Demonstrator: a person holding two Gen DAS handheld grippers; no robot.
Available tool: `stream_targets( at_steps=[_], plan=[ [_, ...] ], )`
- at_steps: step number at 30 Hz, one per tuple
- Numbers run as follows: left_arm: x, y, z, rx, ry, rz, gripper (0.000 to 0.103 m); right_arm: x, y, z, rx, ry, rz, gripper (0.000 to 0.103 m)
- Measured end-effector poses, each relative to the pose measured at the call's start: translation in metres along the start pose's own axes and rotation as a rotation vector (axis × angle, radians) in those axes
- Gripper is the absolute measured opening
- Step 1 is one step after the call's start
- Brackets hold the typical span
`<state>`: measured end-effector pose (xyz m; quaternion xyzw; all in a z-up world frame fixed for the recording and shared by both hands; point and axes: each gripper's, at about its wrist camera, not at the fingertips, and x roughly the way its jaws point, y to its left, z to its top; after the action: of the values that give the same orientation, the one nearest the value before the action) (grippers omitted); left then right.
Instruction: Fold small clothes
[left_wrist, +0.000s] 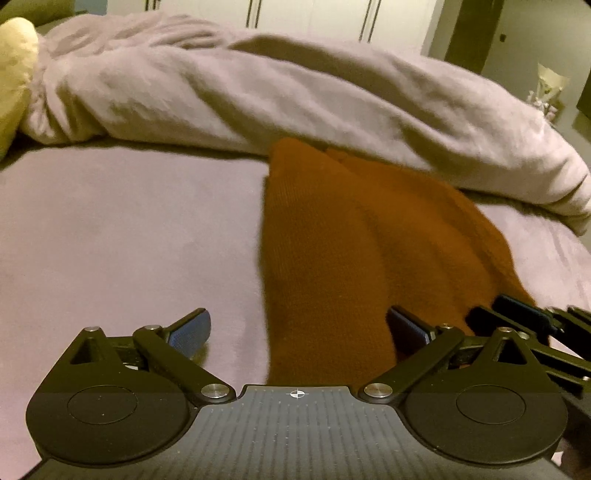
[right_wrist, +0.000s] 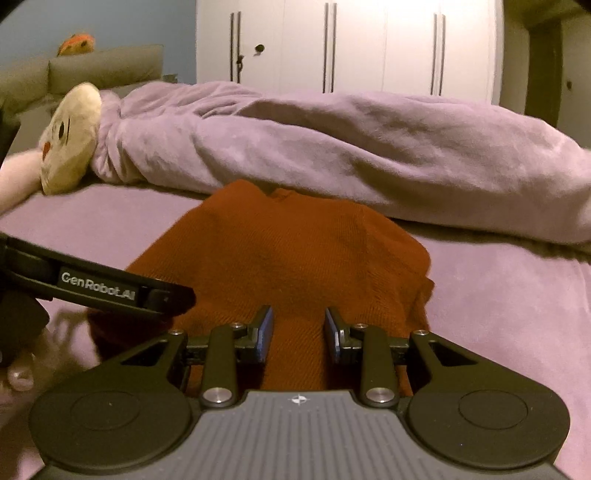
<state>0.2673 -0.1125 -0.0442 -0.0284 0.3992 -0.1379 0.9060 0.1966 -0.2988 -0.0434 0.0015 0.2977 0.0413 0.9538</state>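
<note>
The rust-orange ribbed knit garment (right_wrist: 291, 251) is laid on the mauve, suede-like bed sheet (left_wrist: 122, 229), its far end touching the foot of the heaped pale-lilac fleece blanket (right_wrist: 332, 147). It is judged to have been spread on the bare stretch of sheet because a flat, open surface is needed for folding, with the blanket bunched away behind it. The garment is seen as a long, narrow shape with soft lengthwise ridges — probably already doubled along its length, though the layers cannot be counted. A small notch, perhaps a neckline or label, is shown at the far end; the right edge bulges and puckers, and the near end runs out of view beneath the tools.

A cream round plush face with dark eyes (right_wrist: 70, 136) is propped beside the blanket's left end, well apart from the work.

The left gripper (left_wrist: 299, 334) is held low over the near left edge of the garment with its blue-padded fingers (left_wrist: 192, 328) spread wide; nothing is gripped, and one pad sits over sheet, the other over cloth. The right gripper (right_wrist: 298, 334) is held over the near end with a narrower gap — cloth is seen between the pads, but no pinch is made. Both tools are judged to be placed for taking the near hem, so that it may be carried toward the far end.
</note>
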Motion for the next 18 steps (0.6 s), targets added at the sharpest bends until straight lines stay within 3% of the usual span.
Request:
stream_targets(
  at_steps=[4, 8, 9, 12, 18],
  plan=[
    [-0.014, 0.005, 0.012, -0.018, -0.054, 0.033, 0.103, -0.018, -0.011, -0.002, 0.032, -0.003, -0.028, 0.029],
    [-0.005, 0.005, 0.019, -0.006, -0.043, 0.046, 0.103, -0.018, -0.018, -0.012, 0.007, 0.034, -0.113, 0.031],
    [0.0, 0.003, 0.017, 0.012, -0.031, 0.05, 0.103, -0.015, -0.021, -0.016, 0.012, 0.057, -0.123, 0.041],
    [0.015, 0.001, 0.004, 0.062, -0.011, 0.041, 0.103, -0.01, -0.04, -0.026, 0.123, 0.081, -0.084, 0.054],
    [0.009, 0.031, 0.013, -0.116, 0.032, -0.087, 0.103, -0.014, -0.081, -0.024, 0.374, 0.116, 0.065, 0.067]
  ],
)
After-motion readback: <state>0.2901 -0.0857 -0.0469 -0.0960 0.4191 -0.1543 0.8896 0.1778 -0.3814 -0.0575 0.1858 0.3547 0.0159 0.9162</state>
